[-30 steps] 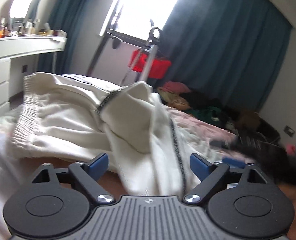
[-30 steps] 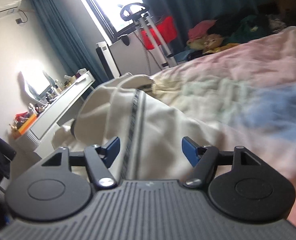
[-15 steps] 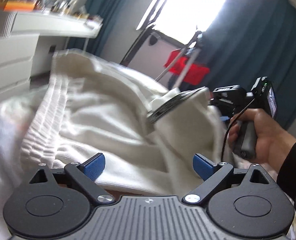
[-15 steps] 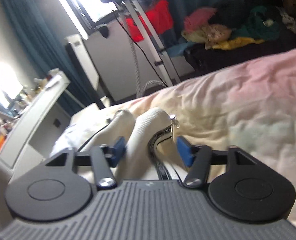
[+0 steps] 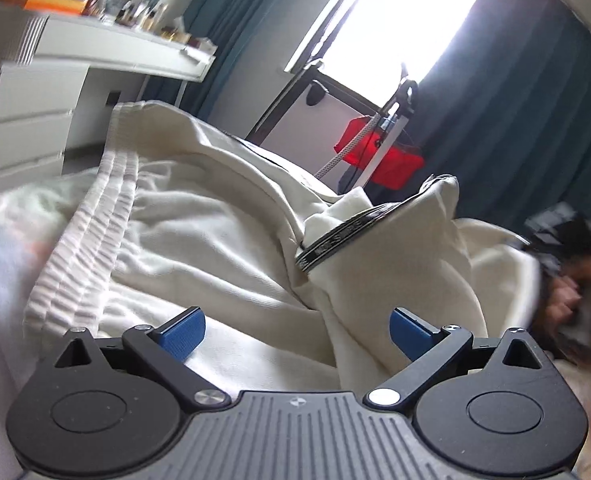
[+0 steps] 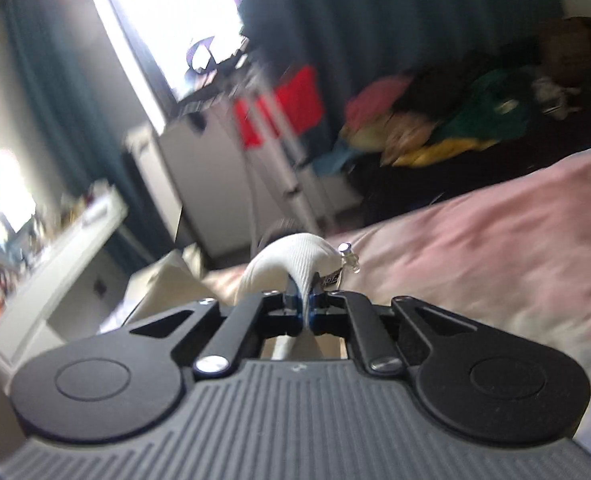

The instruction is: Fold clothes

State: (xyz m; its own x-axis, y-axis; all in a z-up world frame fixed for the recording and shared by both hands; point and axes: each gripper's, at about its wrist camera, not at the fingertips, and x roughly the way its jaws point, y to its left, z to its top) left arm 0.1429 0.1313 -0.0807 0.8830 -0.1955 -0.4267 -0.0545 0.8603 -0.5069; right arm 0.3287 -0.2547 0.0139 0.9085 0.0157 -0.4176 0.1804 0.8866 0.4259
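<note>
Bed: my right tongs pinch the cream trousers; left tongs opening, empty. Thin bite may slip.

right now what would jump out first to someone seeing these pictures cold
The cream garment heaped across the bed fills the left view, its black lettered band raised in the middle. In the right view the right gripper is shut on a fold of that white cloth. Behind, a bright window glares between dark teal curtains.
</note>
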